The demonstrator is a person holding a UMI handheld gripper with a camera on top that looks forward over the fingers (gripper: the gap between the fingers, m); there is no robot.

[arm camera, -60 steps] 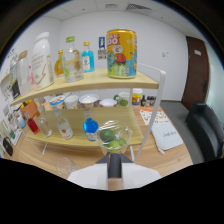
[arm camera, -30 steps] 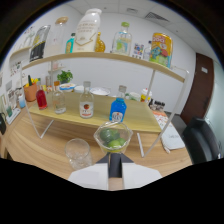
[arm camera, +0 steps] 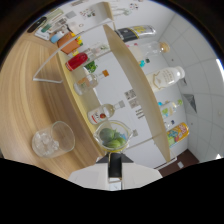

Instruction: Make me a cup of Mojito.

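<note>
We hold the cup (arm camera: 114,137) of lime pieces pinched in our gripper (arm camera: 115,159), tilted hard beside the glass (arm camera: 52,140) of ice on the worktop (arm camera: 30,95), and we judge the limes may spill short of that glass.

Bright, even indoor light washes the white wall (arm camera: 200,65); strong fisheye bending curves the shelf (arm camera: 132,85), with soft blur and a black surround.
</note>
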